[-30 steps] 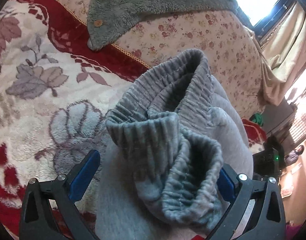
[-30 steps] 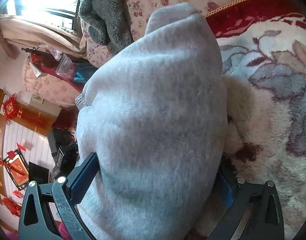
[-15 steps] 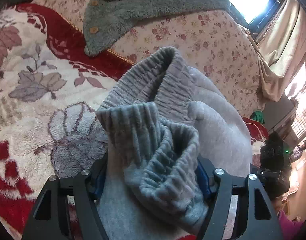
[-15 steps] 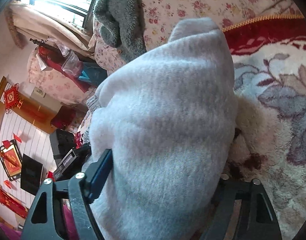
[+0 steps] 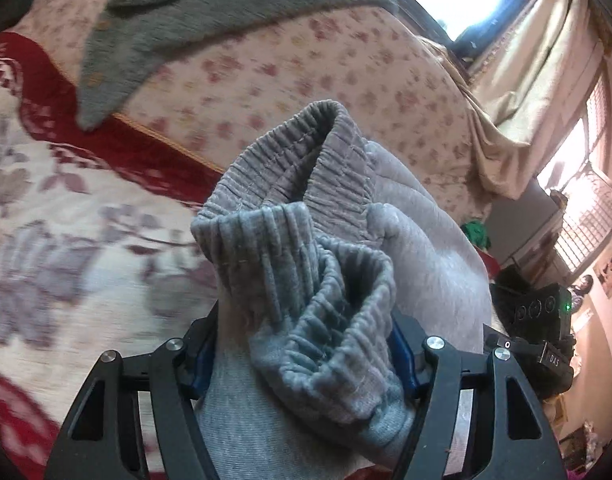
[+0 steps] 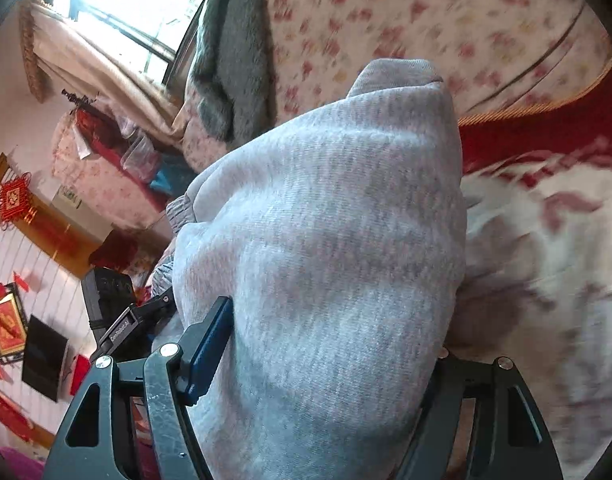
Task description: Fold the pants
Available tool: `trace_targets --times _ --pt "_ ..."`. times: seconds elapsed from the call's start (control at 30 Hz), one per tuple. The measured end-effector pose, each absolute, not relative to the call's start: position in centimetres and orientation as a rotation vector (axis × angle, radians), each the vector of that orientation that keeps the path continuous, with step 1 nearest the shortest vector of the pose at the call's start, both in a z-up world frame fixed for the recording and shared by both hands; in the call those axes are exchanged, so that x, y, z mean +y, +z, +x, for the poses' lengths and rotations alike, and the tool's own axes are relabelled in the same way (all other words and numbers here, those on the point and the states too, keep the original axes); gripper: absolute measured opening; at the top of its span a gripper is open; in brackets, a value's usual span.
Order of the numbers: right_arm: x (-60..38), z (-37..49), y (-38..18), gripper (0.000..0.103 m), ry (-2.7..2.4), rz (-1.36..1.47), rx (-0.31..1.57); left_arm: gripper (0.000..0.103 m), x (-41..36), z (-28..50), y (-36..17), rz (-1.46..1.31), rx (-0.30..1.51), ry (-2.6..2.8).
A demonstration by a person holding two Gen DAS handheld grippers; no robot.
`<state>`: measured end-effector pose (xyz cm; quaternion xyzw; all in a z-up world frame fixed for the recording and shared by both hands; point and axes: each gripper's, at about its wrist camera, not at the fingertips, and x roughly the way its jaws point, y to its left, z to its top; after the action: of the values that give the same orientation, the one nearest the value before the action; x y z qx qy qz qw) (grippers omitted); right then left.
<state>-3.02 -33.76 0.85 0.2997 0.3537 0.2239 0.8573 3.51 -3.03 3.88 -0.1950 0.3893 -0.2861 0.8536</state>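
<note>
The folded grey pants fill the left wrist view, ribbed waistband and cuffs bunched on the near side. My left gripper is shut on that bunched end, its blue pads pressed into the cloth. In the right wrist view the pants show as a smooth grey bundle. My right gripper has its jaws closing on the bundle, and the blue left pad presses against the fabric. The right pad is hidden behind the cloth. The bundle hangs between both grippers above the blanket.
Below lies a cream and red flowered blanket. Behind it rises a rolled quilt with small red flowers, and a grey fleece garment is draped over it. Curtains and a bright window stand beyond the bed's edge.
Both grippers went from wide open around the pants to closed on them. The bundle has then risen off the blanket, and the bed looks farther and blurred.
</note>
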Motion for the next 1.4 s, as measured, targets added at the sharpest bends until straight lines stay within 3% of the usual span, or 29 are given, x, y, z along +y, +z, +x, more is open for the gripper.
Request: trace_targets --times 0.43,0.63,0.7,0.9,1.1,1.4 --pt "-44.7 -5.3 -0.5 0.078 0.363 0.630 0.786 0.069 -13.9 2.0 1.4 -0.374 0.882 -0.655" --pt "-46.3 -3.5 -5.2 0.085 0.313 0.679 0.870 0.068 -14.8 1.8 -1.3 -0.348 0.909 -0.623" --pt "-46.7 -3.9 -5.2 0.092 0.272 0.681 0.850 0.069 -14.8 1.6 -1.1 -0.342 0.907 -0.633" --pt "-46.2 -5.6 -3.4 0.093 0.160 0.589 0.867 0.079 -13.9 1.5 -0.1 -0.317 0.901 -0.614" --pt "-46.4 -7.6 -0.7 0.095 0.024 0.460 0.817 0.080 -12.8 -0.1 3.7 -0.209 0.750 -0.543" --pt "-46.2 -9.2 2.0 0.098 0.067 0.509 0.692 0.093 -11.7 -0.5 7.2 -0.220 0.713 -0.510"
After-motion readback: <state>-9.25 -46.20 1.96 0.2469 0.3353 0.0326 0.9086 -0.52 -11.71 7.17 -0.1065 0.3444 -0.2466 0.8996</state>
